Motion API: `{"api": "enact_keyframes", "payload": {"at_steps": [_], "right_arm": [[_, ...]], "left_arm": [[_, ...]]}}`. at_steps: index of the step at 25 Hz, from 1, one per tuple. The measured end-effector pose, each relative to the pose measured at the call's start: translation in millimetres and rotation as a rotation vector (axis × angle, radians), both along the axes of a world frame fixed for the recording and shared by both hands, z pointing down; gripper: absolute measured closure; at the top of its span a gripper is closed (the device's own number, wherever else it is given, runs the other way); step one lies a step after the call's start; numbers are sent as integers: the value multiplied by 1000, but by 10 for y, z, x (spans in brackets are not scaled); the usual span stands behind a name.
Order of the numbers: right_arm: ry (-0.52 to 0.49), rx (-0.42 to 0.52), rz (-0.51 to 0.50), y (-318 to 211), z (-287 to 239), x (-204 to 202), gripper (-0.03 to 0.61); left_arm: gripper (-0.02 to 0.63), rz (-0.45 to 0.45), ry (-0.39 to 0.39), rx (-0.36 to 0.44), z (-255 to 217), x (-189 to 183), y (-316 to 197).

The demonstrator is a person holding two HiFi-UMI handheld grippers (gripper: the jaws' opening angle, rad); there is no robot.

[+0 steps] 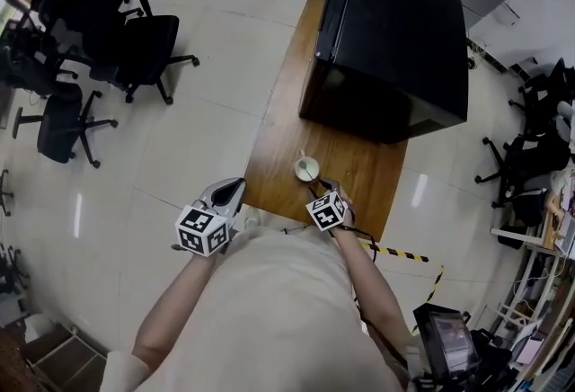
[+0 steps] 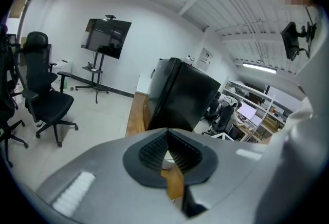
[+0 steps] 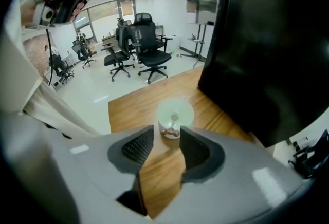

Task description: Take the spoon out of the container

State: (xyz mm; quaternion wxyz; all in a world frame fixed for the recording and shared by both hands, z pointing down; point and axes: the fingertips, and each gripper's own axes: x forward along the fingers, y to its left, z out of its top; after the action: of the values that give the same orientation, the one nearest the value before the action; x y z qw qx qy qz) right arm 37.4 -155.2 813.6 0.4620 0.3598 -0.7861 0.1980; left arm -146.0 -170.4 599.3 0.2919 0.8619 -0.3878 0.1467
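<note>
A small white container [image 1: 307, 169] stands on the wooden table [image 1: 286, 134], near its front edge. In the right gripper view the container [image 3: 175, 113] sits just beyond the jaws, and a metal spoon [image 3: 174, 118] rests inside it. My right gripper [image 1: 326, 191] is open [image 3: 167, 133], a short way in front of the container, with nothing between its fingers. My left gripper [image 1: 230, 191] hangs off the table's left front corner, its jaw tips touching [image 2: 167, 133] and nothing held. Part of the container [image 2: 166, 158] shows through the gap behind those tips.
A large black cabinet [image 1: 388, 32] fills the far half of the table, close behind the container. Several black office chairs [image 1: 135, 49] stand on the floor at the left. Yellow-black tape [image 1: 404, 253] lies on the floor at the right. Desks and gear [image 1: 530, 201] crowd the right edge.
</note>
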Motion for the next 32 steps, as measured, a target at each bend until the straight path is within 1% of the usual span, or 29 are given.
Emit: {"api": "enact_keyframes", "payload": {"at_steps": [4,8,11,16,24,32], "right_arm": [[-1,-3,1,-32,89,-22,425],[-8,3,24,-80,107,-16,426],[-7,14,30,-102,103,-12,454],[-22,13,40,-121,47,-1,456],[-87,29,56,-136,-234,-21,457],[-131,98,54,-171,-684,101,457]], "left_arm": [[624,-12,-3,-9,18,3,9],[624,-26,-5,-16,29,-5,24],[624,-34,-8,-20,50,-12,45],[624,-42,-6,-18,46,1,43],[624,-42,3,-19,48,29,56],[624,-27,15,-16,53,160,38]]}}
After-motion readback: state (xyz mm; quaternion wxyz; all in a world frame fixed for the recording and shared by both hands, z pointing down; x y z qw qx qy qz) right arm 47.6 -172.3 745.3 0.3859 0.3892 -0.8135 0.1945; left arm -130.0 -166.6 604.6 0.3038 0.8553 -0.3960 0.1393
